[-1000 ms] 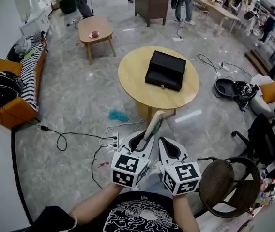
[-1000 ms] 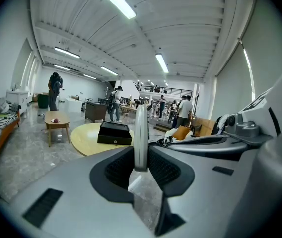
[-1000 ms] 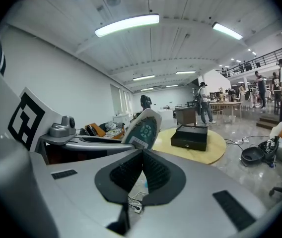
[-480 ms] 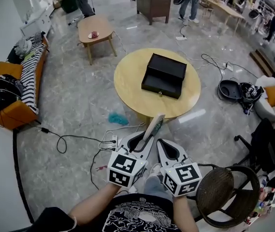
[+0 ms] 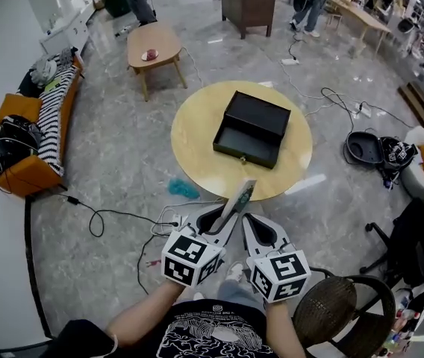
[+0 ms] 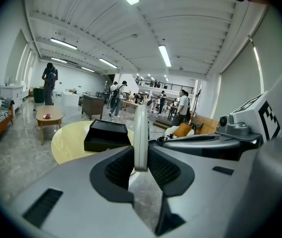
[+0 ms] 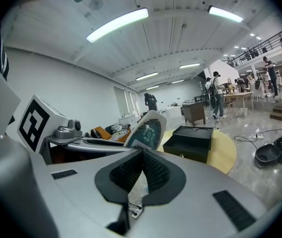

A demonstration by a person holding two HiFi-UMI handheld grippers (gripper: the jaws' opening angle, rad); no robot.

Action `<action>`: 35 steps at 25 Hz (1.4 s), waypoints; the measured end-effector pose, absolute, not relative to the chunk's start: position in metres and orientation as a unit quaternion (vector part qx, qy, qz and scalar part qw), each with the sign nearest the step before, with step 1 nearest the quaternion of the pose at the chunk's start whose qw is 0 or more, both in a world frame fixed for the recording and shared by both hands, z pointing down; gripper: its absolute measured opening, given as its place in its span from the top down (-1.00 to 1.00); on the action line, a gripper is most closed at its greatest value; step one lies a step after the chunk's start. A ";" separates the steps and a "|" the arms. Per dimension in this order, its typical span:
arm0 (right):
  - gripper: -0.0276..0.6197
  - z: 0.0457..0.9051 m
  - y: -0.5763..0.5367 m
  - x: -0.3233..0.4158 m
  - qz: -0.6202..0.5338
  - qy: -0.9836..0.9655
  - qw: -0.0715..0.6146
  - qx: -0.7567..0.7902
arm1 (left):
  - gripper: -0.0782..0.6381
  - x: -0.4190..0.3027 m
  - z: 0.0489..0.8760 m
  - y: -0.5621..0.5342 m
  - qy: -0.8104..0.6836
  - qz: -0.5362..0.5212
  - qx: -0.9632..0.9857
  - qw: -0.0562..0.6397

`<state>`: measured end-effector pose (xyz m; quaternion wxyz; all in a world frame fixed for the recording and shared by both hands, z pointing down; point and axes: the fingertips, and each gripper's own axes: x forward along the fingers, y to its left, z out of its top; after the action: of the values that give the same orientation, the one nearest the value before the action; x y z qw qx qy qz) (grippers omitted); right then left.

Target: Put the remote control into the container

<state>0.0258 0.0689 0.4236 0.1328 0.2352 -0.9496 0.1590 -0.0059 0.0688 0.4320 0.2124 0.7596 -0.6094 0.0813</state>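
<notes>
My left gripper (image 5: 227, 216) (image 6: 140, 165) is shut on a slim white remote control (image 5: 238, 198) (image 6: 140, 135) that sticks out edge-on ahead of its jaws. The remote's buttoned face (image 7: 147, 130) shows in the right gripper view. Close beside it, my right gripper (image 5: 255, 230) (image 7: 142, 165) is shut with nothing between its pads. Ahead stands a black box container (image 5: 251, 127) (image 6: 106, 135) (image 7: 190, 142) with its lid raised, on a round wooden table (image 5: 197, 136). Both grippers hover over the floor short of the table's near edge.
A power strip with cables (image 5: 171, 218) and a teal rag (image 5: 184, 189) lie on the floor near the table. A wicker chair (image 5: 339, 319) stands at right, a small wooden table (image 5: 154, 47) behind, an orange sofa (image 5: 25, 136) at left. People stand far back.
The view has moved forward: the round table and black box now sit lower and nearer in the head view. Both grippers keep their pose, the remote still held.
</notes>
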 end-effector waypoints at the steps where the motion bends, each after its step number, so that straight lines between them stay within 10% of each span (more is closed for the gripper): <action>1: 0.85 0.424 0.063 0.027 0.159 -0.950 0.132 0.233 | 0.51 -0.005 0.432 0.063 -0.611 0.081 0.758 0.213; 35: 0.85 0.426 -0.041 0.042 0.138 -0.954 0.156 0.217 | 0.51 0.002 0.435 -0.038 -0.636 0.075 0.734 0.225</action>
<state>0.0425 -0.0414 0.4264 0.1562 0.2166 -0.9538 0.1378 0.0019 -0.0381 0.4346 0.2248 0.7342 -0.6362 0.0746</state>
